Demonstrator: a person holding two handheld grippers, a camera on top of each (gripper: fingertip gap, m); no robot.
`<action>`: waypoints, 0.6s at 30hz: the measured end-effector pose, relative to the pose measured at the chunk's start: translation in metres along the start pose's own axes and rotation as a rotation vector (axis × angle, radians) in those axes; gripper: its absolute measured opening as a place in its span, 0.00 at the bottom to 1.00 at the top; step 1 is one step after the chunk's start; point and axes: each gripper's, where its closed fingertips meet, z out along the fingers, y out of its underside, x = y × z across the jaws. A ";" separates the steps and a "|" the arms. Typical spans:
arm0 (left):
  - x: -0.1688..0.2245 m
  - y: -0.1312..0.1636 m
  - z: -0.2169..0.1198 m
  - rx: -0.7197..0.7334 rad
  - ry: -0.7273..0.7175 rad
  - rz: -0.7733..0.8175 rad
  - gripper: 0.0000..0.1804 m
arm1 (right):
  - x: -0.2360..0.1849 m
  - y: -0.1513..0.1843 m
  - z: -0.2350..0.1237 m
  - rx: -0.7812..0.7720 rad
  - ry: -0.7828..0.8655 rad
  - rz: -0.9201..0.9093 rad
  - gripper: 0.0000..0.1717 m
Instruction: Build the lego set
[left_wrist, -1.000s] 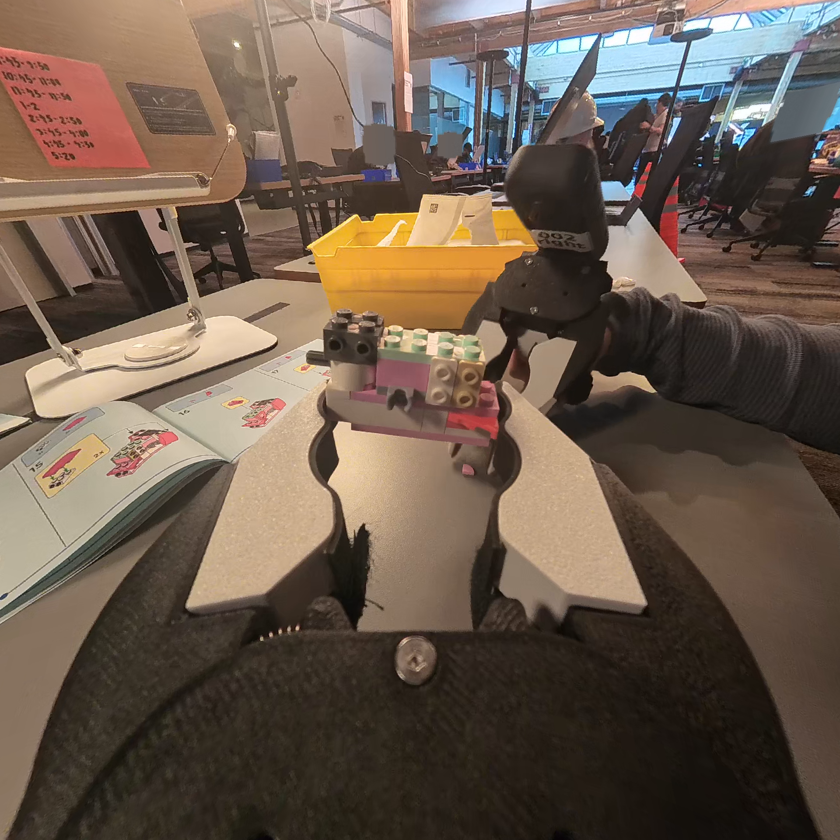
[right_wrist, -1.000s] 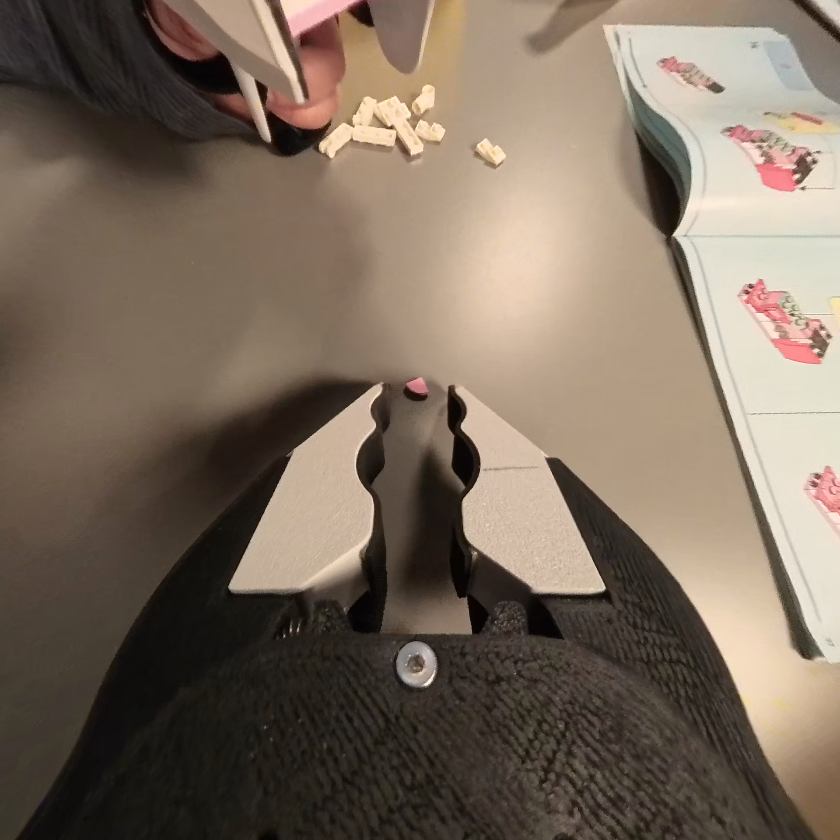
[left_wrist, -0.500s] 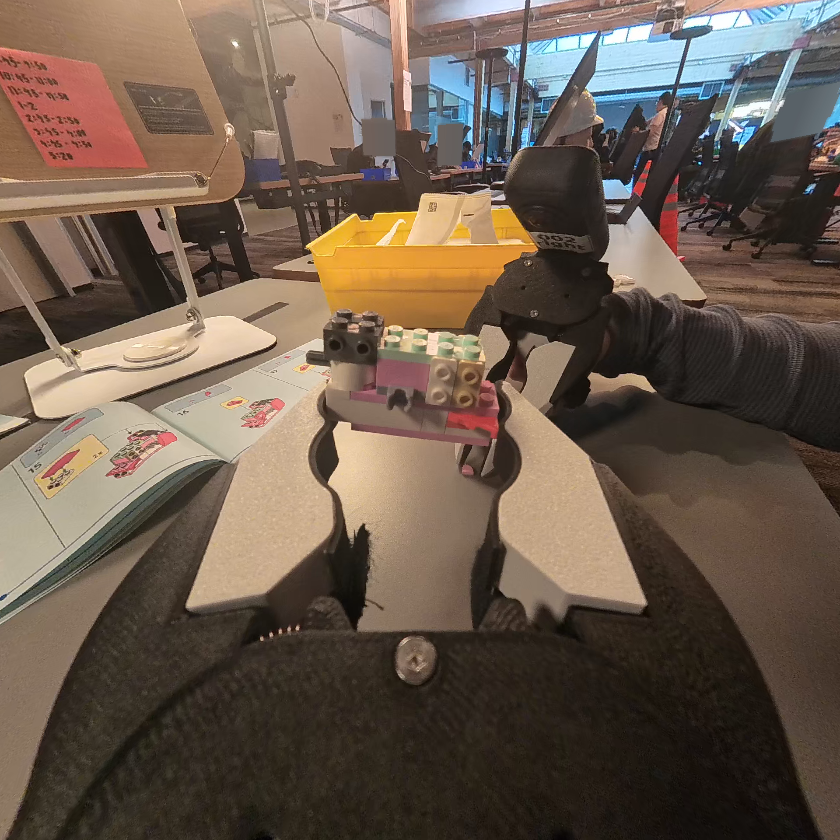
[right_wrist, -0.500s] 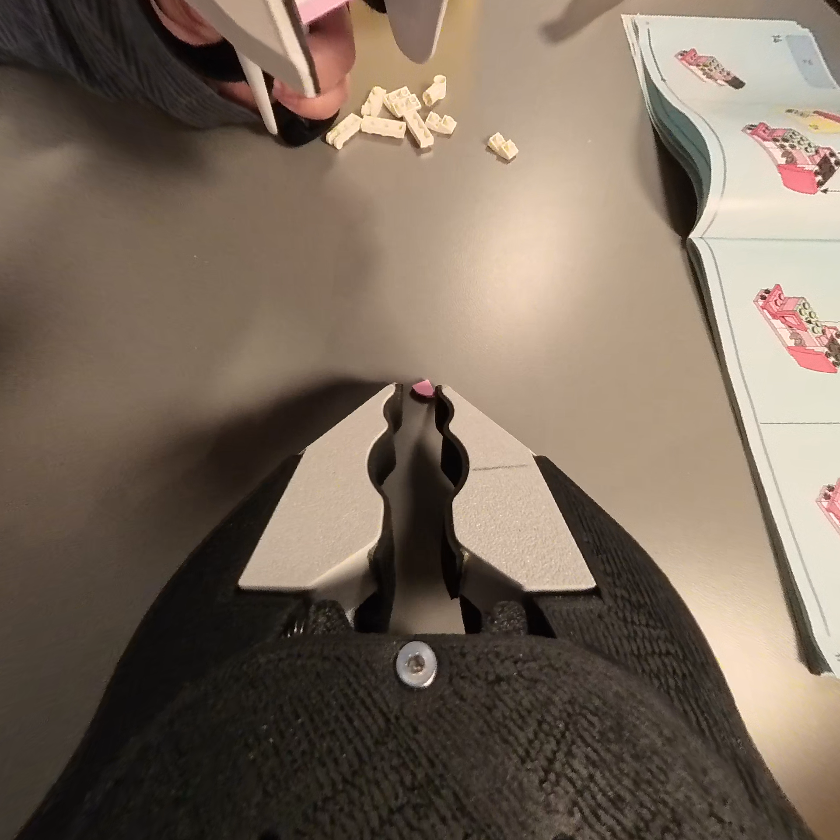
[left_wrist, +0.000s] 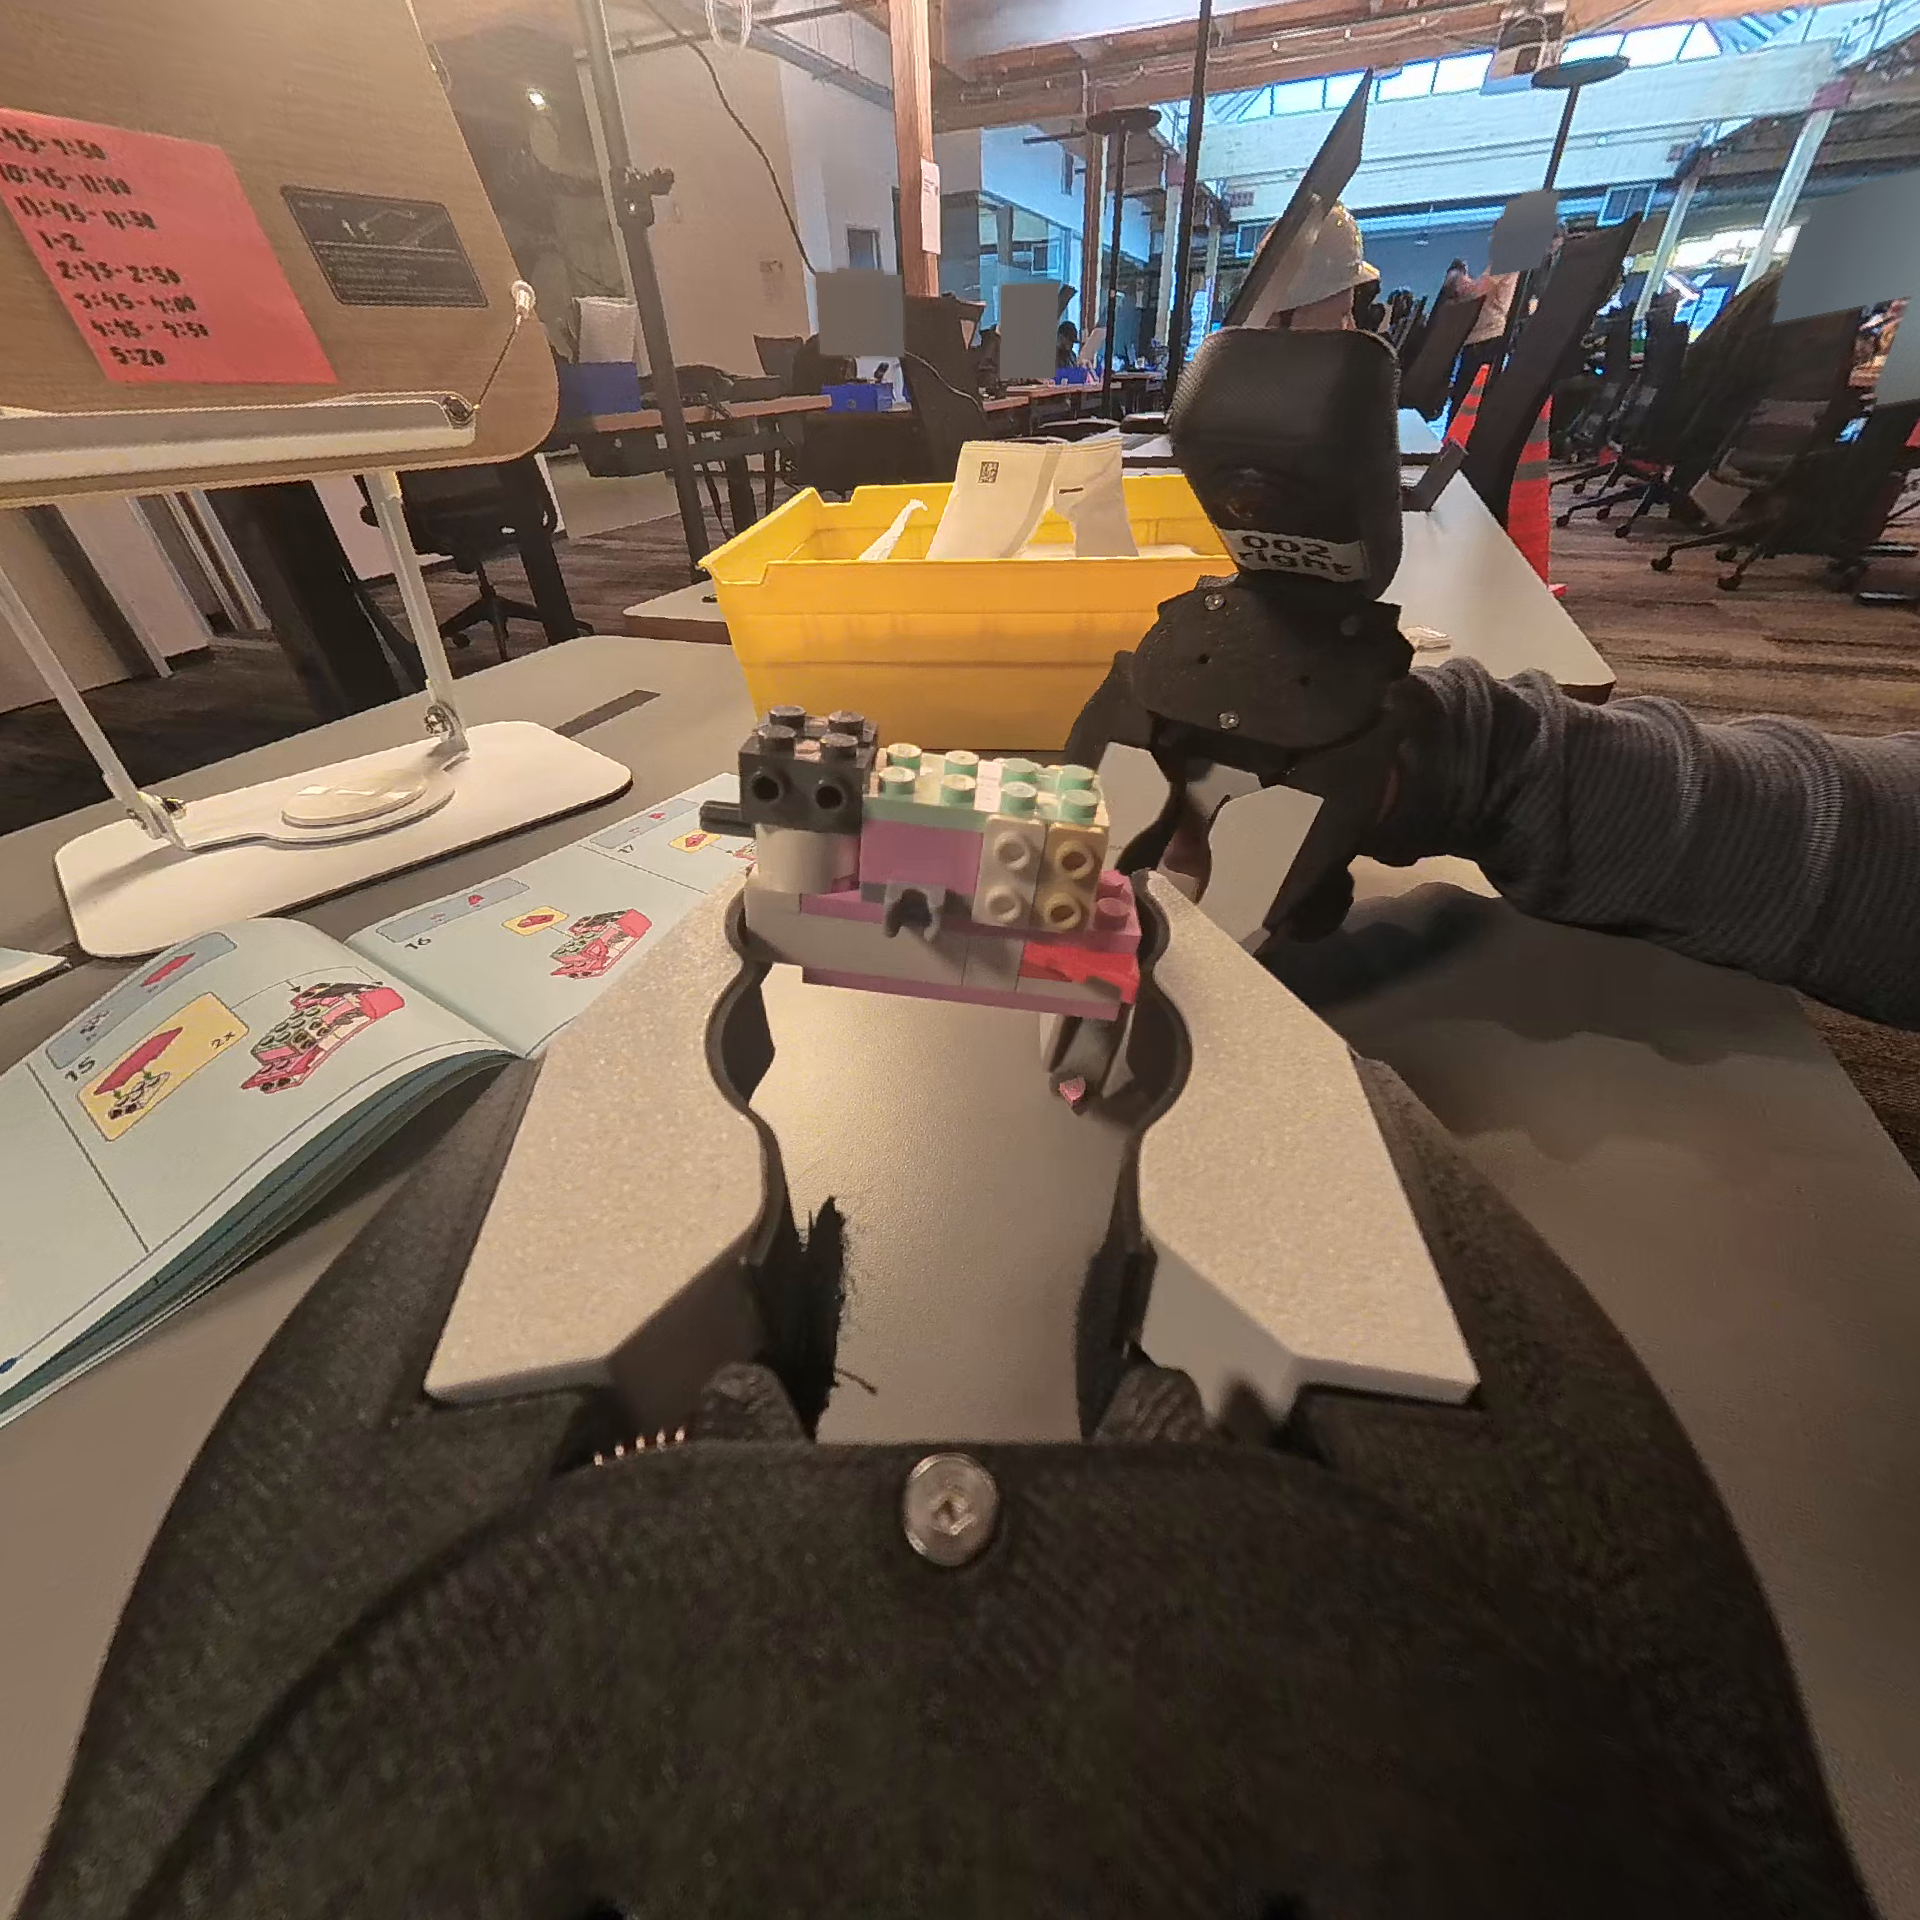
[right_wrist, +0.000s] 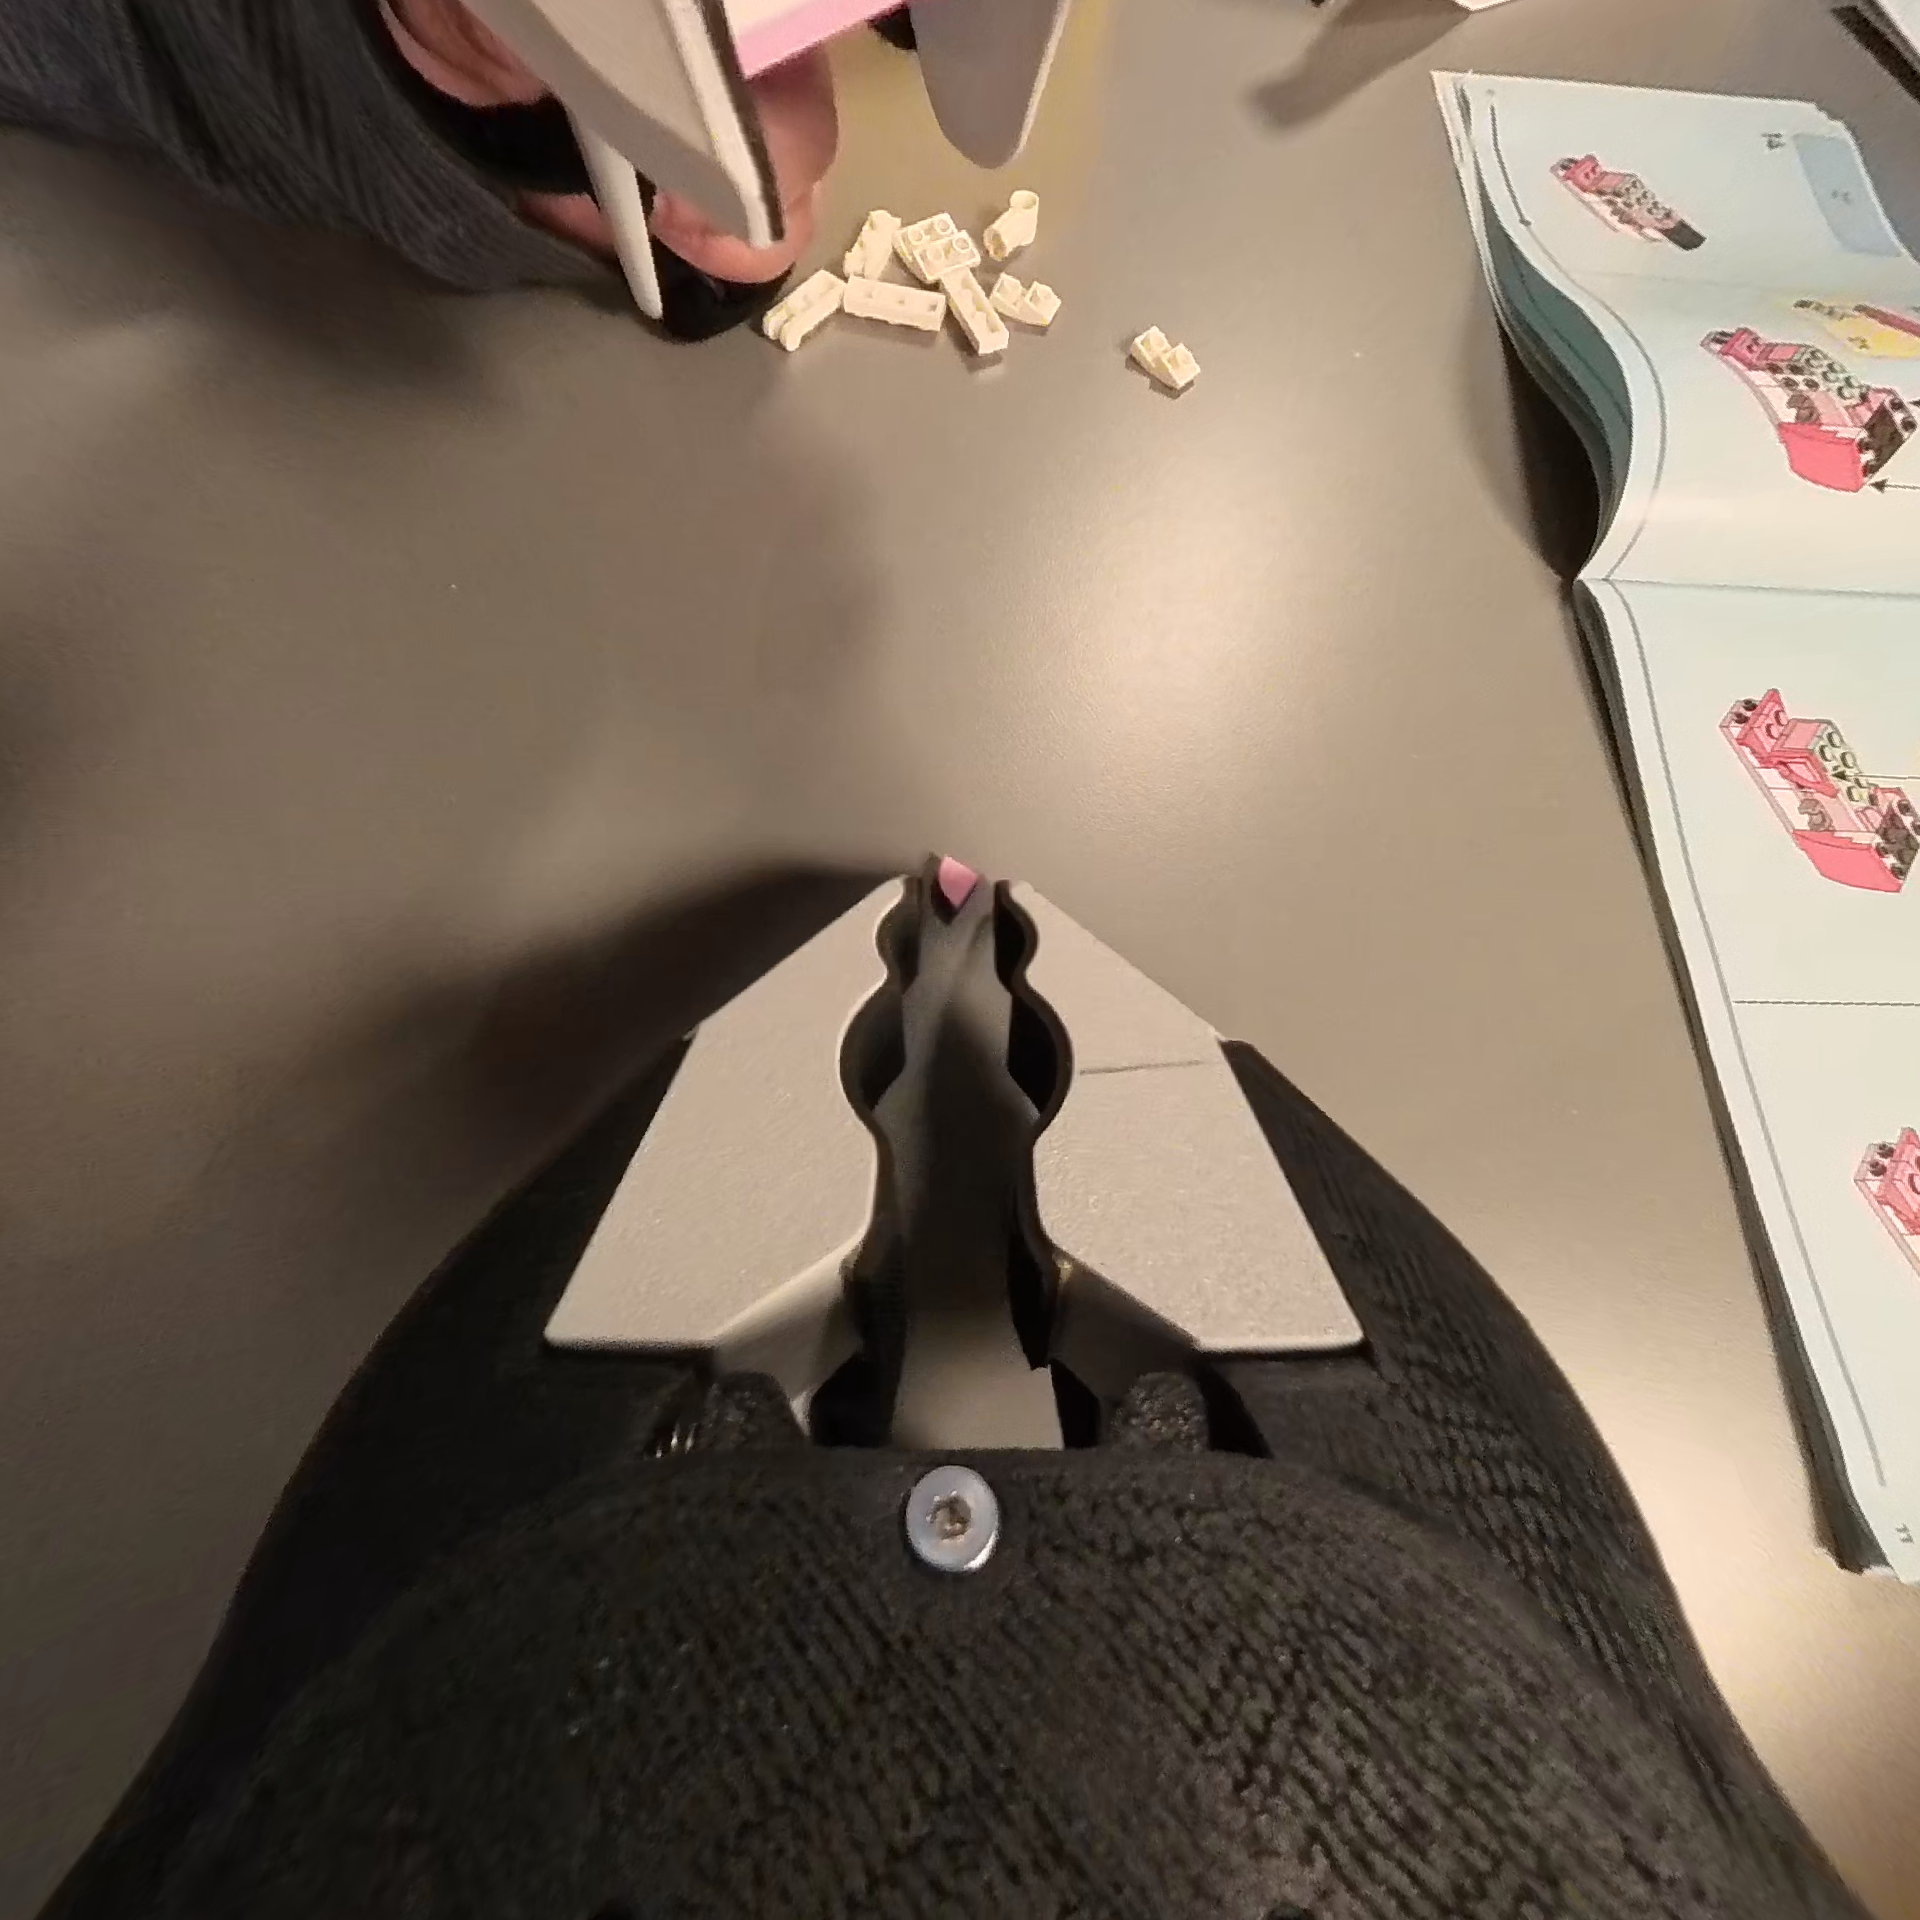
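My left gripper (left_wrist: 940, 935) is shut on a brick model (left_wrist: 935, 883) of pink, grey, mint, cream and black bricks and holds it by its two ends above the grey table (left_wrist: 1558, 1195). In the right wrist view its fingers (right_wrist: 665, 114) and the model's pink underside (right_wrist: 790, 31) show at the top edge. My right gripper (right_wrist: 954, 904) is shut on a small pink piece (right_wrist: 954, 885), pinched at the very fingertips just over the table. In the left wrist view the right gripper (left_wrist: 1081, 1055) points down behind and under the model's right end.
Several loose cream bricks (right_wrist: 925, 281) lie on the table beyond my right gripper. An open instruction booklet (right_wrist: 1766, 727) lies to its right and shows in the left wrist view (left_wrist: 260, 1039). A yellow bin (left_wrist: 935, 634) stands behind the model. A white stand (left_wrist: 343, 800) stands at the left. The tips of one gripper are about 10 centimeters away from the tips of the other.
My right jaws closed from a wider gap onto the small pink piece, which now sits tilted between the pads. My left gripper and the model have not moved.
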 end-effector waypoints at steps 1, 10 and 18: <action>0.000 0.000 0.000 0.000 0.000 0.000 0.38 | 0.000 -0.001 0.000 0.004 -0.003 0.005 0.08; 0.000 0.000 0.000 -0.001 0.000 0.001 0.38 | 0.000 -0.001 0.004 -0.006 -0.007 0.014 0.03; 0.000 0.000 0.000 0.001 0.000 0.001 0.38 | -0.001 -0.001 0.004 -0.005 -0.007 0.005 0.03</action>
